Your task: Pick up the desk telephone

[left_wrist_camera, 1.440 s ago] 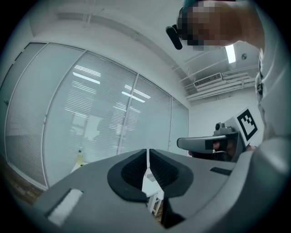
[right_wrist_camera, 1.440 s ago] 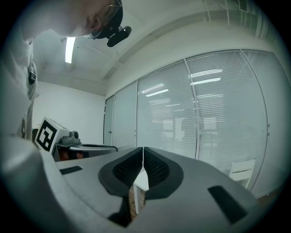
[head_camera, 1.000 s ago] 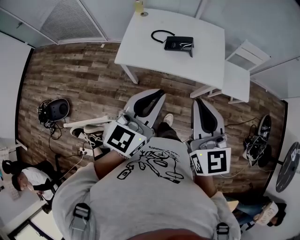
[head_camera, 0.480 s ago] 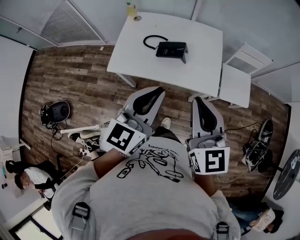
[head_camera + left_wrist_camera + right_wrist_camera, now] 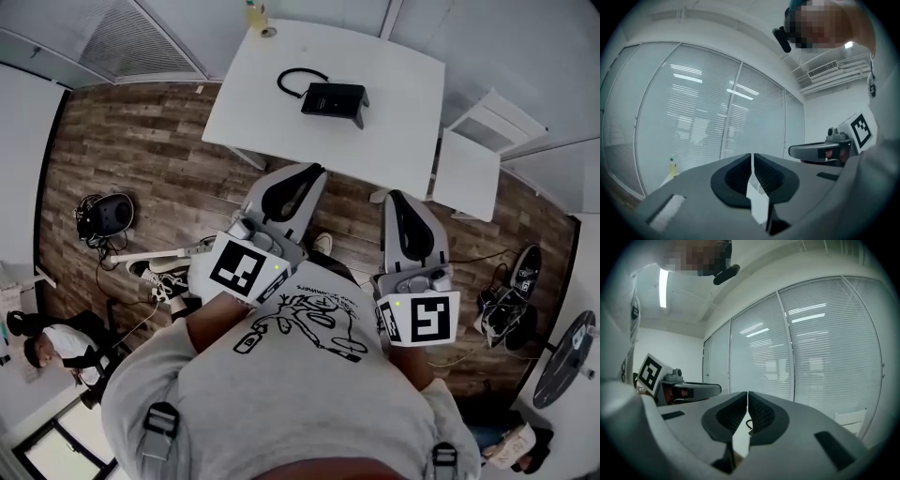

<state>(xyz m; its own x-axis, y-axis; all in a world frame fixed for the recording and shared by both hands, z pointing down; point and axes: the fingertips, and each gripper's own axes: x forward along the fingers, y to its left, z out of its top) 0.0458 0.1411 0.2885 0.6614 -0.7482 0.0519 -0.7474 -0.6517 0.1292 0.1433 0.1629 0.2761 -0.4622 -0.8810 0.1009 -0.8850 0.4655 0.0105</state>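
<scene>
A black desk telephone (image 5: 334, 99) with a looped black cord (image 5: 295, 80) lies on the white table (image 5: 281, 131) at the top of the head view. My left gripper (image 5: 314, 171) and right gripper (image 5: 395, 198) are both shut and hold nothing; they point level toward the table from over the wooden floor, short of its near edge. In the right gripper view a bit of the black cord (image 5: 748, 425) shows through the slit between the shut jaws (image 5: 747, 396). The left gripper view shows shut jaws (image 5: 752, 157) and the table surface (image 5: 758, 206).
A small yellow bottle (image 5: 253, 17) stands at the table's far left corner. A lower white side table (image 5: 467, 174) sits to the right. Shoes and cables (image 5: 502, 300) lie on the floor right; a black device with cables (image 5: 101, 216) and a seated person (image 5: 52, 347) at left.
The person has stepped toward the table: table and telephone sit lower and closer in the head view. Both grippers moved forward with the body and stayed shut.
</scene>
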